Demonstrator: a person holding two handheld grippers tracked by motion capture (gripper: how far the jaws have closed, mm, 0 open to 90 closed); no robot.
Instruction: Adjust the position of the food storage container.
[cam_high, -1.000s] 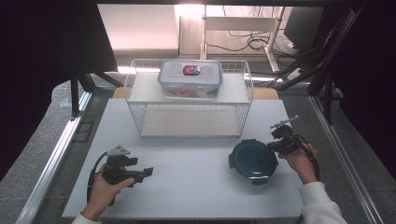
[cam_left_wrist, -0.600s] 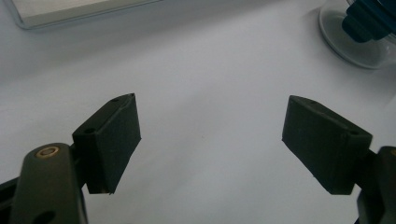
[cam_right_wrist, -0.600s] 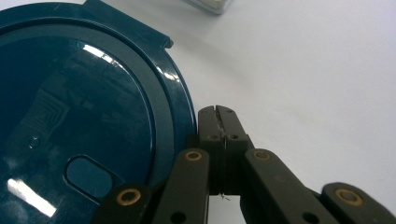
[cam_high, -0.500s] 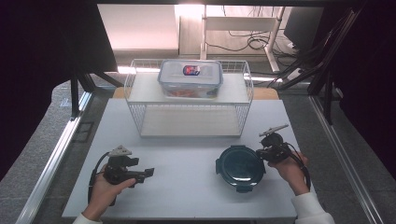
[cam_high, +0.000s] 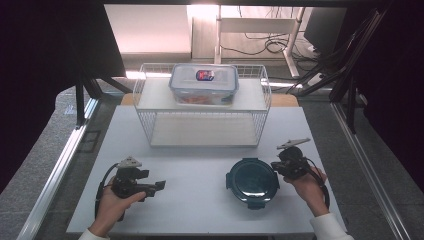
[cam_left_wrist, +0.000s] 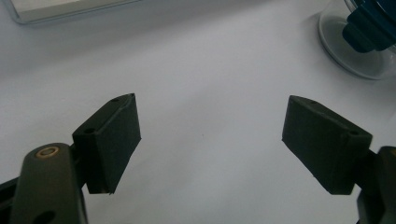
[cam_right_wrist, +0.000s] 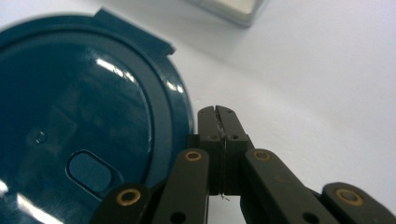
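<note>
Round dark-teal lidded container (cam_high: 253, 182) at lower right of centre on the white table (cam_high: 200, 215), right gripper (cam_high: 279, 166) touching its right rim, jaws pressed together on nothing. Left gripper (cam_high: 159, 186) at lower left, jaws wide apart above bare table. Wire basket (cam_high: 145, 95) at upper centre, clear lidded box (cam_high: 204, 83) on top.

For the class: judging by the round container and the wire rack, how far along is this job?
Done: a rectangular lidded box sits on top of the wire rack. In hand: the right hand-held gripper, jaws shut, is beside the round teal-lidded container on the table. Left: the left hand-held gripper is open and empty.
</note>
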